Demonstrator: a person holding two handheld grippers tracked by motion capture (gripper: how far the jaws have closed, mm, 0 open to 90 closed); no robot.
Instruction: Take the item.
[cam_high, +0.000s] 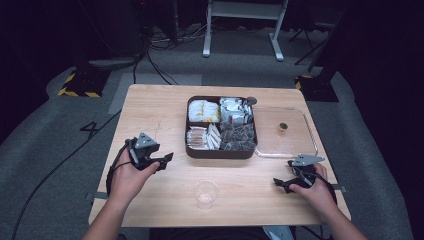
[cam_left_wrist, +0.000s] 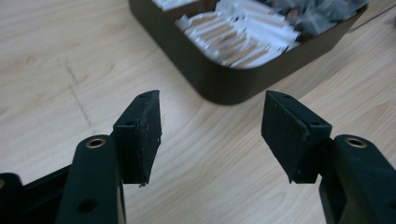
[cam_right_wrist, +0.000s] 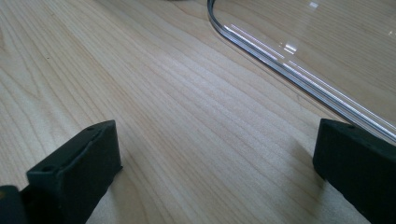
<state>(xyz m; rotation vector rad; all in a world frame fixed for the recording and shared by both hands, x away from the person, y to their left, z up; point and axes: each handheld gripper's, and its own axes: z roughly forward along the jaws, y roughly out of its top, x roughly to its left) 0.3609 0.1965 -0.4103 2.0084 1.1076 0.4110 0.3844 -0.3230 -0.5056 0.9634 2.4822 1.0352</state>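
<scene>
Both claws gape wide — empty.

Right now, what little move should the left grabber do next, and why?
Probably ease the left gripper forward toward the dark four-compartment box of packets. Its jaws stand open and empty over the bare wooden table, already facing the box's near corner, and the clear plastic cup waits empty.

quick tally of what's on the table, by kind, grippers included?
Compartment box of packets: 1
Clear lid with a small knob: 1
Clear cup: 1
Grippers: 2, left gripper and right gripper, both open and empty
Total: 5
</scene>
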